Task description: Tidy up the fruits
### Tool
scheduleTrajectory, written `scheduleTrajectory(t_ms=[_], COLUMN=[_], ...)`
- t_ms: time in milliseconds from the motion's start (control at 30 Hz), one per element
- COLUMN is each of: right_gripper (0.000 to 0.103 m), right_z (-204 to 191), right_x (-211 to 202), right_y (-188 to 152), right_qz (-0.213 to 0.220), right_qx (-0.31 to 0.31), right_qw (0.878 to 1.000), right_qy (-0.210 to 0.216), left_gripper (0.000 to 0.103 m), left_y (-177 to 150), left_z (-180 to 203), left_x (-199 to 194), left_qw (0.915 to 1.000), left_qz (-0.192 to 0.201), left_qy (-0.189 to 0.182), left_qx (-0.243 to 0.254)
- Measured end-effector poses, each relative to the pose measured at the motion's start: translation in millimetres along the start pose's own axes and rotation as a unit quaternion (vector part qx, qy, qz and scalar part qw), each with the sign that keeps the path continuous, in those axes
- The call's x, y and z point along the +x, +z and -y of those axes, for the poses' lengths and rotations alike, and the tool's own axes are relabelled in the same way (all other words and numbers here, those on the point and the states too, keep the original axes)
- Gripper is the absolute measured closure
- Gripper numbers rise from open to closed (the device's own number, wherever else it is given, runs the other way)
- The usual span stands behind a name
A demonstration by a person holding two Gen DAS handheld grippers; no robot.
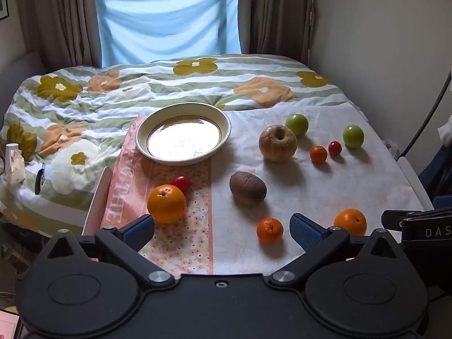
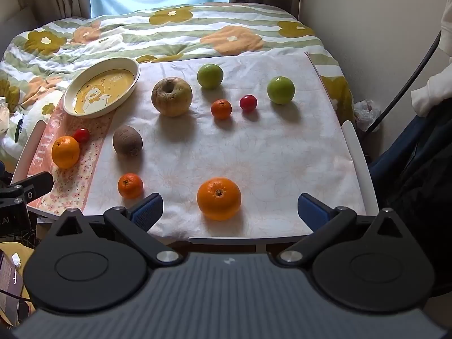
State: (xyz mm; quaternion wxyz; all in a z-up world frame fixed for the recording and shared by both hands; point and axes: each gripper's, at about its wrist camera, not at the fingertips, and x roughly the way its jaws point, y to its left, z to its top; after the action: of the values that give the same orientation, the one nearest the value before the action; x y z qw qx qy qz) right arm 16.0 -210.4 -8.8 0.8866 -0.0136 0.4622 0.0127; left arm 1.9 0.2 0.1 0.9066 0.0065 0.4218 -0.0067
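Fruits lie scattered on a cloth-covered small table (image 2: 282, 169). A cream plate (image 1: 182, 132) (image 2: 103, 90) sits at the far left, with nothing on it. Near it lie an orange (image 1: 166, 204) (image 2: 65, 152) and a red cherry tomato (image 1: 180, 183) (image 2: 81, 135). A brown kiwi (image 1: 248, 188) (image 2: 127, 141), a wrinkled apple (image 1: 278, 143) (image 2: 171, 96), two green fruits (image 1: 297, 125) (image 1: 353, 136), a small mandarin (image 1: 269, 230) (image 2: 130, 186) and a second orange (image 1: 350, 221) (image 2: 219, 198) lie further right. My left gripper (image 1: 221, 230) and right gripper (image 2: 230, 210) hang open above the near edge, holding nothing.
A small mandarin (image 2: 221, 109) and a second cherry tomato (image 2: 248, 103) sit between the green fruits. A flowered duvet (image 1: 169, 84) covers the bed behind the table. A wall runs along the right. A person's sleeve (image 2: 435, 84) and dark clothing are at the far right.
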Motion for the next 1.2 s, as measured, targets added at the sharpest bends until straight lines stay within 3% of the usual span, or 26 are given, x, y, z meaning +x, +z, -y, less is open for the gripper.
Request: scheduleTrajectory(t_ms=[167,1200], right_gripper=[0.0,0.0], right_z=[0.0,-4.0], right_x=[-0.4,0.9], right_y=[-0.5,-1.6], right_qz=[0.006,0.001], right_qx=[-0.001,-0.003], right_qw=[1.0,1.0], right_qy=[-0.003,0.002], left_gripper=[0.0,0.0], left_y=[-1.3,-0.5], left_z=[2.0,2.8], left_x=[-6.8,-6.8], left_qw=[0.9997,0.9996], left_qz=[0.025,0.026], left_qy=[0.004,0.005], left_qx=[0.003,0.001])
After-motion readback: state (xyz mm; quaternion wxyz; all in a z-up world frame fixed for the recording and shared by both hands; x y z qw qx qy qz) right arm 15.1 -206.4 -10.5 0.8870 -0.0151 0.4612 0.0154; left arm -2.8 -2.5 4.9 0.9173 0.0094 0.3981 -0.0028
